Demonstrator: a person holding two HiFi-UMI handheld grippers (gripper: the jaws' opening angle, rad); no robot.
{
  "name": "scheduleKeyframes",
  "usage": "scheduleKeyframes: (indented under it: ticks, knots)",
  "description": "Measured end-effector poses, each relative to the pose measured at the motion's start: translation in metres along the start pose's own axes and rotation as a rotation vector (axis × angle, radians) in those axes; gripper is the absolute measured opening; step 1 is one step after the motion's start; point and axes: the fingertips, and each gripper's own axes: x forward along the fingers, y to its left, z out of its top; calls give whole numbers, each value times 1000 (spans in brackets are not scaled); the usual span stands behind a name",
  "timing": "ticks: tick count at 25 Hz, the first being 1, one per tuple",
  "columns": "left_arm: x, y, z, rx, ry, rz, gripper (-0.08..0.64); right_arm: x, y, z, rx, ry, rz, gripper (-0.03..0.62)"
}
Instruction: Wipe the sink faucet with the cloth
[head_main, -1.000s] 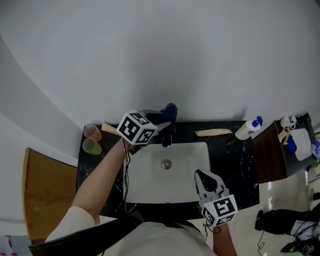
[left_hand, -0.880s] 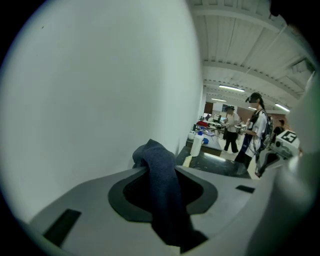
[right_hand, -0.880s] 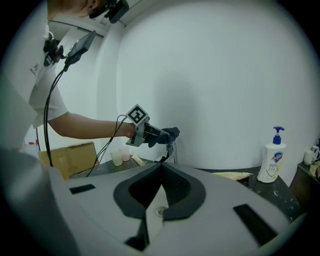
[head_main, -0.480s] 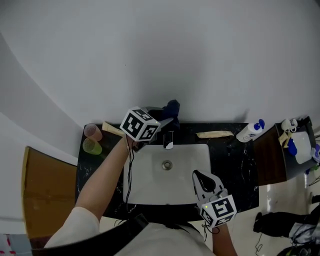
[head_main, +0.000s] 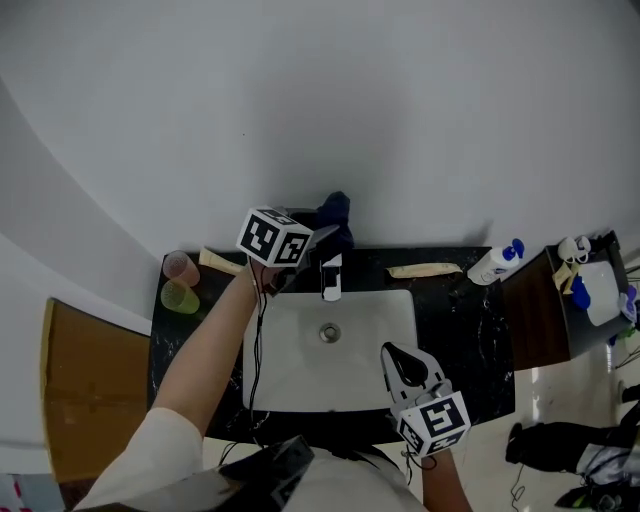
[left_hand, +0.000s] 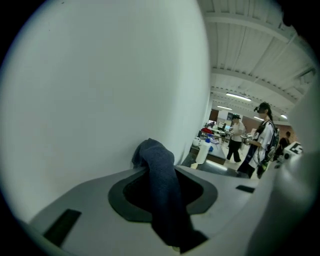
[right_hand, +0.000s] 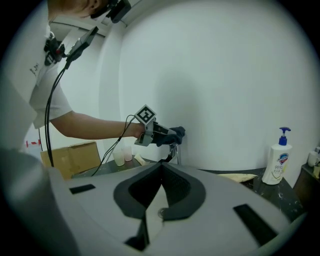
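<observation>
Left gripper (head_main: 322, 237) shifted wallward, fingers (left_hand: 85, 205) clamping cloth (left_hand: 161, 167)

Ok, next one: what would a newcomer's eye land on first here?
The dark blue cloth, clamped in the left gripper, held above the faucet against the white wall. Then the white sink in its black counter, with the right gripper shut and empty over its front edge.
</observation>
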Motion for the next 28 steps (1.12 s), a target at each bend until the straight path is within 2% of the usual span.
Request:
scheduleKeyframes:
  ticks: [2,4,9,11,14,16,20,22,25,28]
  knots:
    - [5,10,4,-2,5,38,121,-3,1,-5,4,9,-3,2]
    - [7,5,-1,1,14,30,121,-5,2,-7,6,15,-3,2]
    - [-14,-49,-25,37,32,-122,120,-3,6,-4,0,2,8,2]
    - [-24,-63,-31,68,35,-142,120,-1,7,0,-5,-2,13,2]
    - [-27,-60,-27,94,30,-119,120,1,8,3,-11,-9,19,2]
    - [-19,-43,-19,62,5,-77,121,2,9,9,-22,-15,23,2]
    - [-2,6,1,0,-41,53,121,2,13,19,-37,-27,25,2]
    - [5,14,4,-23,-44,70,121,-1,13,17,-35,-27,19,2]
    - [4,1,-6,-13,-25,28,120,-4,13,10,-22,-19,14,2]
    - [-11,-39,-22,54,14,-86,120,-4,13,8,-18,-15,14,2]
